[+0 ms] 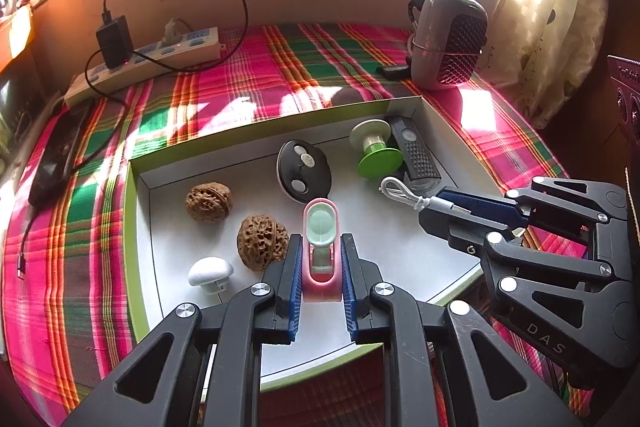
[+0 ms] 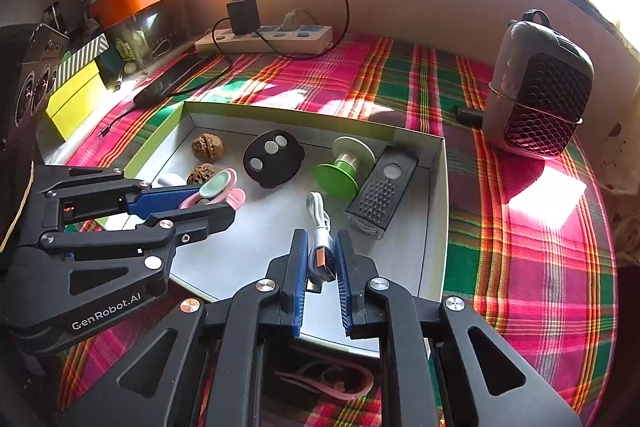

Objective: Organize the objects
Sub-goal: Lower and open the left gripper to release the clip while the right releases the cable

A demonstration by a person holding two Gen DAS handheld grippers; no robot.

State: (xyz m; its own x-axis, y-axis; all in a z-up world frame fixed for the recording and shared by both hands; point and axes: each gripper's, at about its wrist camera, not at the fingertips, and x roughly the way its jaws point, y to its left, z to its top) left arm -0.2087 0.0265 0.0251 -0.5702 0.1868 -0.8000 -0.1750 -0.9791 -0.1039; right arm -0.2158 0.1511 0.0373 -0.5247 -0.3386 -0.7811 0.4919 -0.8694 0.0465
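Lowering both loads into the tray point(image 1: 138, 227): left claw point(image 1: 320, 255) clamps the pink clip point(image 1: 320, 227), right claw point(image 2: 322, 259) clamps the white cable point(image 2: 318, 215); next, release each onto bare floor.

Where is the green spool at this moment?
The green spool lies inside the white tray, near its far wall. In both wrist views it sits between the round black disc on its left and the black grater-like block on its right.

Both wrist cams angled down, sharing tray point(image 1: 136, 211)
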